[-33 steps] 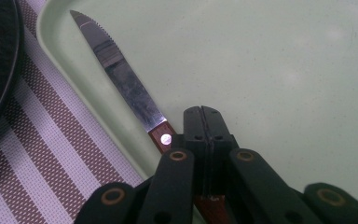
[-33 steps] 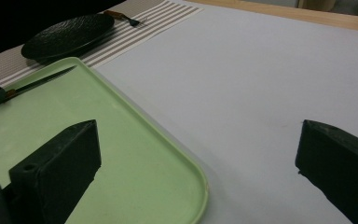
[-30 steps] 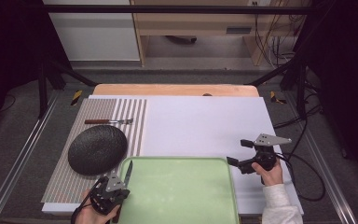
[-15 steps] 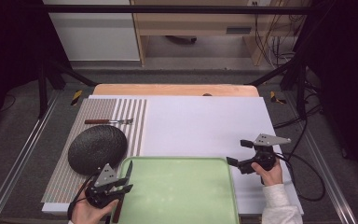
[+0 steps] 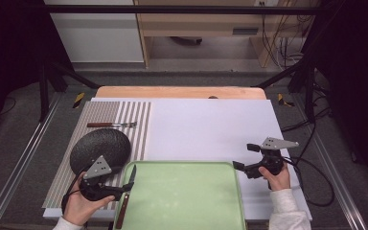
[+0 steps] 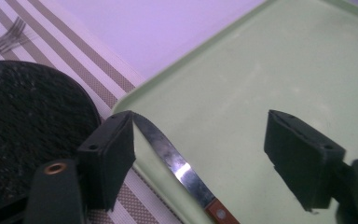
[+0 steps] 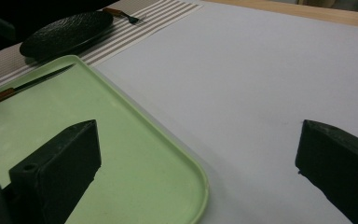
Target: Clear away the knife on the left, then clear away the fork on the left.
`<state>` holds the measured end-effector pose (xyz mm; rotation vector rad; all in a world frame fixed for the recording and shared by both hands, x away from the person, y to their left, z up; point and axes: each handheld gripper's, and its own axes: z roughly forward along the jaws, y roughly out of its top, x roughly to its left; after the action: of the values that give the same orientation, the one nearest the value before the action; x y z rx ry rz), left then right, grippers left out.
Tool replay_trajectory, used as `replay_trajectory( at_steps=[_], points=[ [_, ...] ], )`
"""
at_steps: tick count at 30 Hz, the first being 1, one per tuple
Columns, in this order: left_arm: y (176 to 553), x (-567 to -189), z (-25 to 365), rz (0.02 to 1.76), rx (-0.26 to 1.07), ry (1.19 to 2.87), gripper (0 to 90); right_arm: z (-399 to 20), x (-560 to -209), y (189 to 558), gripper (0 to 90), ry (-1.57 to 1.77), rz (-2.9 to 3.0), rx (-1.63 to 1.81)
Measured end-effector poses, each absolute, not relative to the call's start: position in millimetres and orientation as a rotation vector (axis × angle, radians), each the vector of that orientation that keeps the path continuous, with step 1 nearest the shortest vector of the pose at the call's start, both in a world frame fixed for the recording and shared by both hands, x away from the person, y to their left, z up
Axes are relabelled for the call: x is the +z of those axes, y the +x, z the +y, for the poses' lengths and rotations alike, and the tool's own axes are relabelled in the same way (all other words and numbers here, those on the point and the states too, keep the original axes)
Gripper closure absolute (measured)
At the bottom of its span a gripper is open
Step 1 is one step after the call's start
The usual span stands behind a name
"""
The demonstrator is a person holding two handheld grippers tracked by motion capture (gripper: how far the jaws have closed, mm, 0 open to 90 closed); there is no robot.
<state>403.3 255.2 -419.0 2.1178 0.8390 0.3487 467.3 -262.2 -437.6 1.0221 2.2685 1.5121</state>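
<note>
At the near left corner of the tabletop point(image 5: 206, 124), the left tool point(image 5: 120, 191) has just been opening; its jaws stand wide with nothing gripped, the knife point(image 6: 179, 165) lying free on the green tray's point(image 5: 187, 201) left edge. The placing looks done. Next comes backing off, perhaps toward the fork point(image 5: 112, 124) beyond the black plate point(image 5: 100, 148). The right tool point(image 5: 243, 170) hangs open and empty.

Each hand carries a black gripper topped by a grey three-cornered plate: the left gripper point(image 5: 117, 190) and the right gripper point(image 5: 243, 157). The plates bear small dark screw dots. A thin black cable loops from each gripper body. Both have blocky matte black jaws, with small round holes and a brass-coloured ring behind them. A white sleeve point(image 5: 286, 212) covers the right forearm.
</note>
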Motion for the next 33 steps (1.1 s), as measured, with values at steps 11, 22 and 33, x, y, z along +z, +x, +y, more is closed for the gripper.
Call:
replay_trajectory(
  at_steps=[11,22,33],
  points=[
    [421.4,-406.6,261.2,0.763,0.407,2.186,3.1,-262.5,-437.2,467.4,0.5,1.027,2.263,1.519],
    [440.0,-396.8,266.9,0.702,0.469,2.257,0.0,-263.0,-436.8,467.2,0.5,1.032,2.259,1.520],
    [454.1,-386.0,271.8,0.627,0.537,2.318,0.1,-263.1,-436.9,467.5,0.5,1.032,2.257,1.522]
  ],
)
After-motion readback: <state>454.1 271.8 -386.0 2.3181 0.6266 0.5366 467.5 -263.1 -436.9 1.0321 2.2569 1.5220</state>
